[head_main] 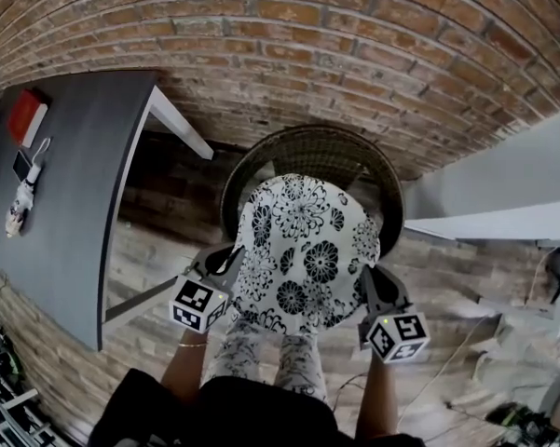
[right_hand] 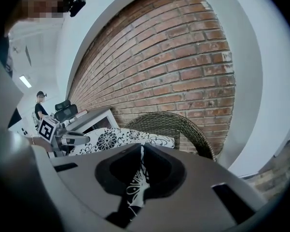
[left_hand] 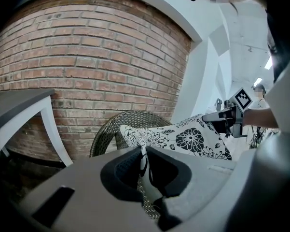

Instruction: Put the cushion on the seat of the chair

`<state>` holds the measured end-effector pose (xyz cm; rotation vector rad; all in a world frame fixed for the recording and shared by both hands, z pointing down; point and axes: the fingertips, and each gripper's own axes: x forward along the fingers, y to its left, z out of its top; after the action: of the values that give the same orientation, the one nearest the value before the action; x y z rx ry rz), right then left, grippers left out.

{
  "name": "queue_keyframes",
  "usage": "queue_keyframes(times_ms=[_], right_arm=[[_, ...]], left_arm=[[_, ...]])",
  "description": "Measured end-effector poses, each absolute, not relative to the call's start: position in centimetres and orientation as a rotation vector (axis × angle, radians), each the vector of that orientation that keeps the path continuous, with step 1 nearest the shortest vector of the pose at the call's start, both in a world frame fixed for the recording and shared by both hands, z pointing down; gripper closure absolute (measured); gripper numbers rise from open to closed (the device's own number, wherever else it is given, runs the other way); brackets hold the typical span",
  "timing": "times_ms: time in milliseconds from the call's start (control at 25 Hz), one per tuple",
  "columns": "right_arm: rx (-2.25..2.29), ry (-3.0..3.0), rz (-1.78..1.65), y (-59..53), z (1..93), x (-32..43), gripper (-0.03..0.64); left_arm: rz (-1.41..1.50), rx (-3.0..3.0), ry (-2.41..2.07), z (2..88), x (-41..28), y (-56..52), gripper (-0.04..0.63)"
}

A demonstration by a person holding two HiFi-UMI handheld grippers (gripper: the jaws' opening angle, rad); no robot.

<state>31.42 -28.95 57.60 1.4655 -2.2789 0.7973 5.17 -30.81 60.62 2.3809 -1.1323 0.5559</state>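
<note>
A white cushion (head_main: 303, 254) with black flowers hangs between my two grippers, above the round wicker chair (head_main: 307, 147) by the brick wall. My left gripper (head_main: 233, 259) is shut on the cushion's left edge, and my right gripper (head_main: 366, 277) is shut on its right edge. In the left gripper view a fold of the fabric is pinched in the jaws (left_hand: 144, 161), with the cushion (left_hand: 183, 139) stretching to the right gripper (left_hand: 227, 120) and the chair (left_hand: 111, 124) behind. The right gripper view has patterned cloth in its jaws (right_hand: 141, 170), the cushion (right_hand: 111, 140) and the chair back (right_hand: 183, 127). The seat is hidden under the cushion.
A dark grey table (head_main: 65, 203) with white legs stands left of the chair and carries a red item (head_main: 23, 115) and a phone with a cable (head_main: 23, 170). A white ledge (head_main: 503, 222) is at the right. Cables lie on the floor (head_main: 503, 408). A person (right_hand: 40, 108) stands far off.
</note>
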Motion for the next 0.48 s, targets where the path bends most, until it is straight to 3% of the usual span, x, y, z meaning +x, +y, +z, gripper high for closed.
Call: queue_keyframes(times_ms=[480], right_arm=[[1.436,-2.236,0.830,-29.6,63.1,31.7,0.598]], left_arm=[[0.557,2.336,-1.118,66.0,5.2,-30.8,0.583]])
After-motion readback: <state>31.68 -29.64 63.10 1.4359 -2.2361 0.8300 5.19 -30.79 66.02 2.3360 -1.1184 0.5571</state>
